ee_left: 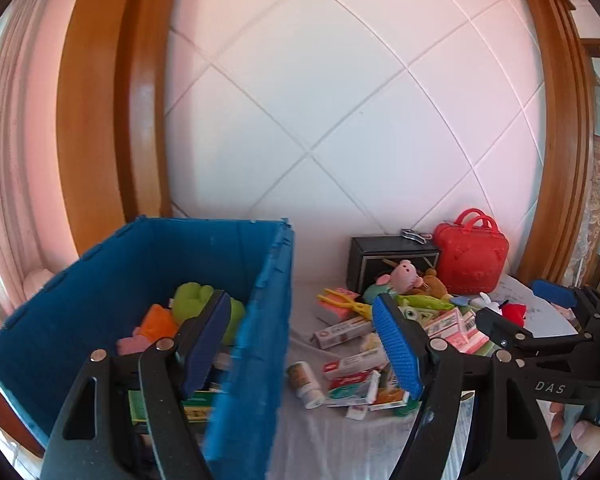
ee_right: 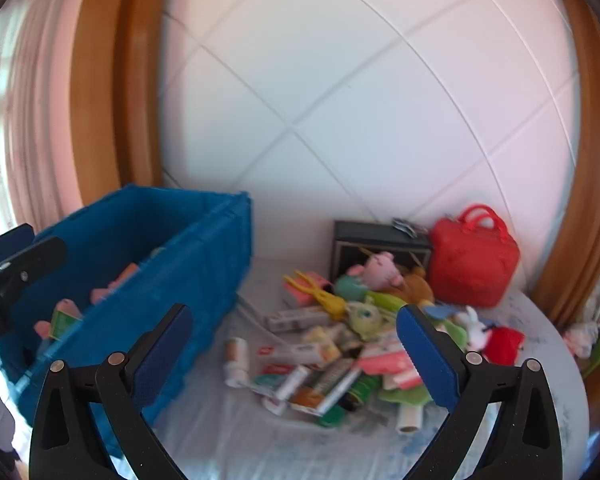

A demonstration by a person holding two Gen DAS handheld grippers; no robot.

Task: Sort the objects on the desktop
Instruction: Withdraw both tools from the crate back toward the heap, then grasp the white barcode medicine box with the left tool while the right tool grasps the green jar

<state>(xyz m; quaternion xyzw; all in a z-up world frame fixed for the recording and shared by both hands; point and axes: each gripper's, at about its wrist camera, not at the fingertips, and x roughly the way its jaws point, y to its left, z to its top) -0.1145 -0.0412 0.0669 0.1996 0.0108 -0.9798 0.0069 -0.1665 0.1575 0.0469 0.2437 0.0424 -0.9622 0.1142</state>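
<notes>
Left wrist view: the left tool (ee_left: 302, 334) is standing wide open with nothing between its blue pads. Its left finger is hanging over the inside of the blue crate (ee_left: 172, 256), and its right finger is reaching over the pile on the desk (ee_left: 332, 440). The crate is sitting at the left of the desk, close to the camera, and it is holding a green plush (ee_left: 192, 296), an orange plush (ee_left: 158, 322), a pink soft piece and some green boxes near its bottom. To the right of the crate a heap of small cartons (ee_left: 352, 364) is lying on the white cloth, with a small white bottle (ee_left: 306, 386) on its side at the near left edge of the heap. Farther back, a pink plush (ee_left: 406, 274) is leaning against a black box (ee_left: 384, 252), and a red handbag (ee_left: 472, 258) is standing upright just right of that box, against the wall. The right tool (ee_left: 556, 296) is showing at the far right edge, over the desk; a person's fingertips are showing below it.

Right wrist view: the picture is blurring. The right tool (ee_right: 294, 354) is gaping wide and gripping nothing. The blue crate (ee_right: 148, 248) is lying to the left, and the heap of cartons (ee_right: 324, 364) is spreading between the two fingers, on the desk (ee_right: 240, 432). The red handbag (ee_right: 474, 264) and black box (ee_right: 376, 240) are standing at the far side. Part of the left tool (ee_right: 12, 264) is showing at the left edge, above the crate.
</notes>
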